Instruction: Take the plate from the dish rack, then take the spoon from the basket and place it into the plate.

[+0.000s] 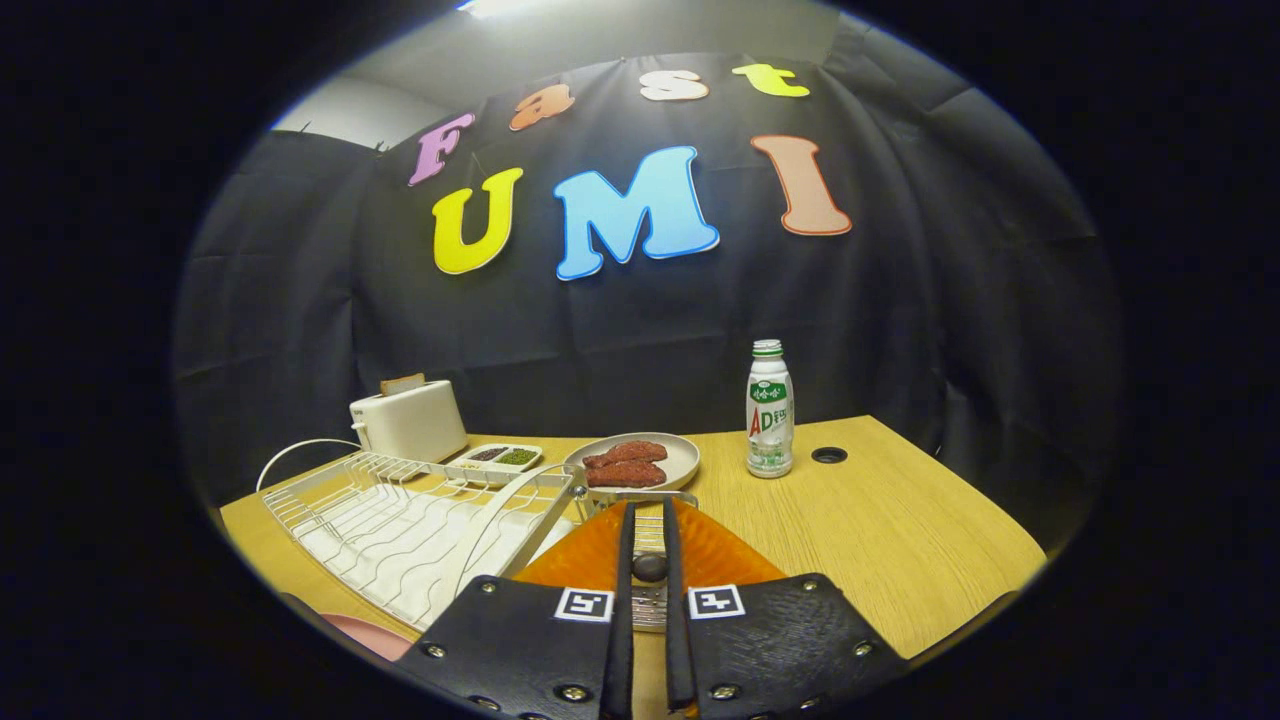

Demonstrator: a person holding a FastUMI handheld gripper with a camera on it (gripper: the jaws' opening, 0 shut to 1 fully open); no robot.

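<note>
Both fingers (pixel 626 560) of the tongs (pixel 648 515) pinch the orange plate (pixel 720 555) upright beside the dish rack (pixel 400 520)

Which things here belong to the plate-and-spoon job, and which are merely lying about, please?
Job: dish rack, orange plate, wire basket, likely the spoon, held in the tool.
Lying about: toaster, divided tray, plate of meat, bottle.

A staged kitchen set in a recording booth: black cloth walls hang behind a wooden worktop (pixel 900 520) carrying a toaster (pixel 410 420), a dish rack (pixel 400 520), a plate of meat (pixel 640 462) and a drink bottle (pixel 769 410).
</note>
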